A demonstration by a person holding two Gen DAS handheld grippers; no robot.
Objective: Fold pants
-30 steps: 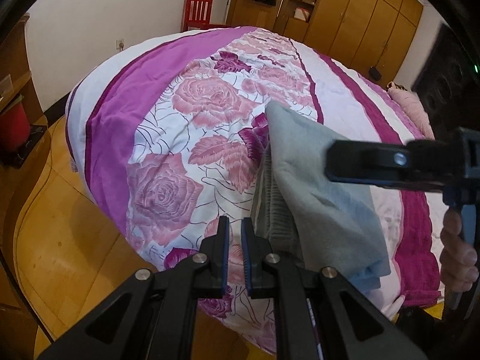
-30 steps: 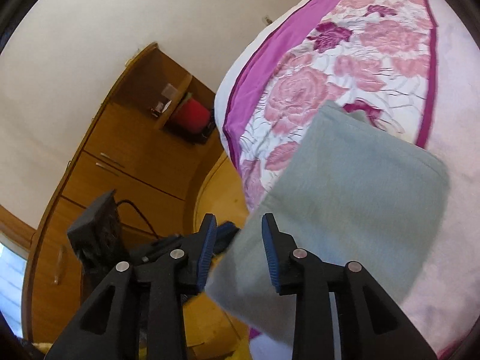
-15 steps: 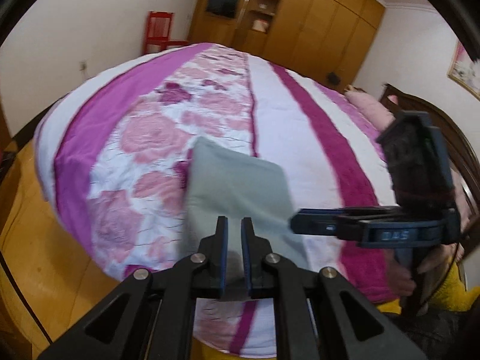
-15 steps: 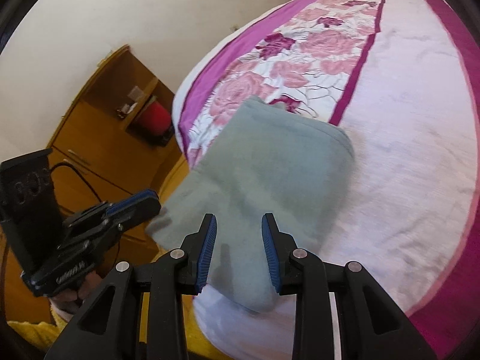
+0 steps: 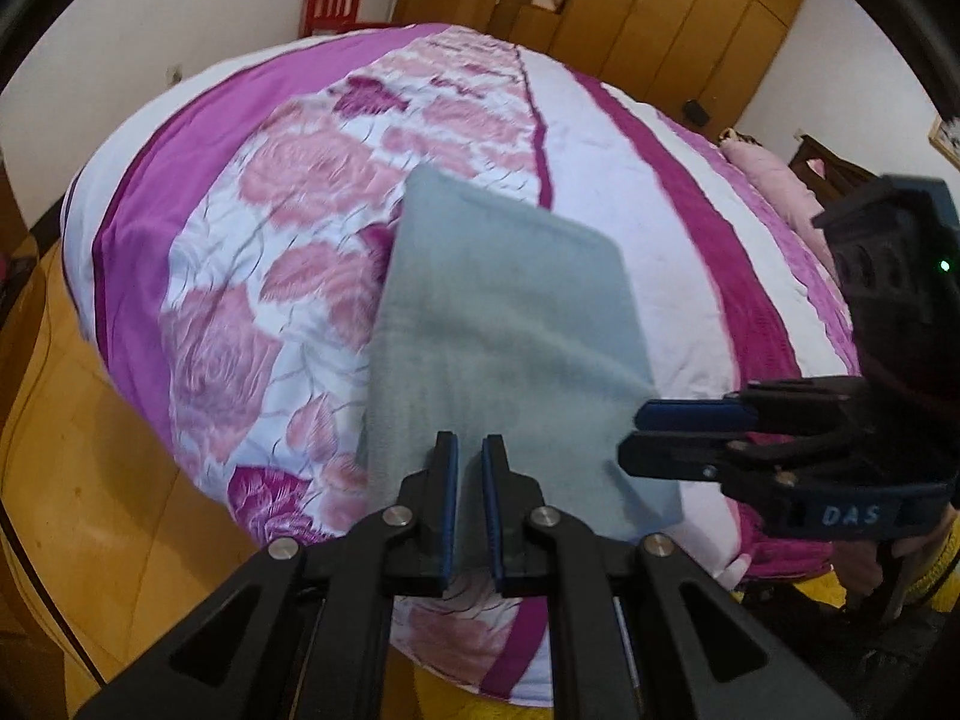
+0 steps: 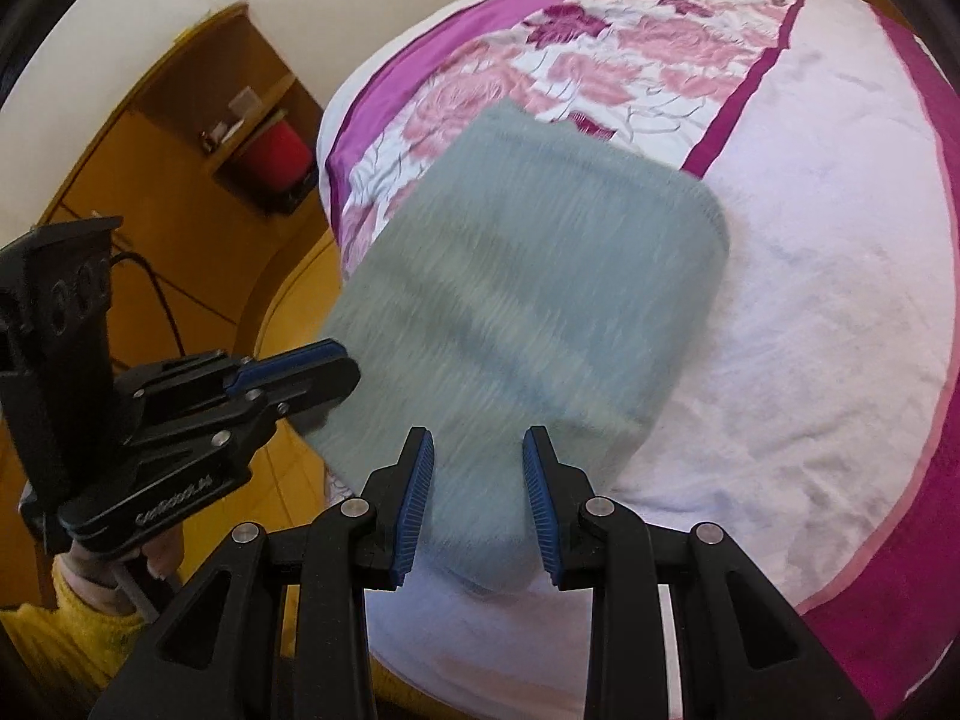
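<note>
Firstly, in the left wrist view, we are clamping the left gripper [image 5: 470,501] on the near edge of the folded grey-green pants [image 5: 510,324]; its jaws are standing almost together with cloth pinched between them. The pants are lying as a flat rectangle on the bed [image 5: 660,276], stretching away from the fingers across the floral stripe of the quilt toward its white band. To the right, the right gripper [image 5: 645,441] is reaching in sideways at the pants' near right corner. Beyond the bed, a red chair [image 5: 333,0] is standing by the wall and a wooden wardrobe [image 5: 660,12] is lining the far side.

Next, in the right wrist view, we are holding the right gripper [image 6: 477,501] with its jaws part-way apart, a thick fold of the pants [image 6: 540,300] filling the gap between the blue pads [image 6: 414,504]; motion blur is keeping us from telling whether they are pressing on it. The left gripper [image 6: 339,369] is meeting the cloth's left corner. A wooden cabinet [image 6: 150,138] is holding a red container [image 6: 279,153] in its open shelf.
</note>
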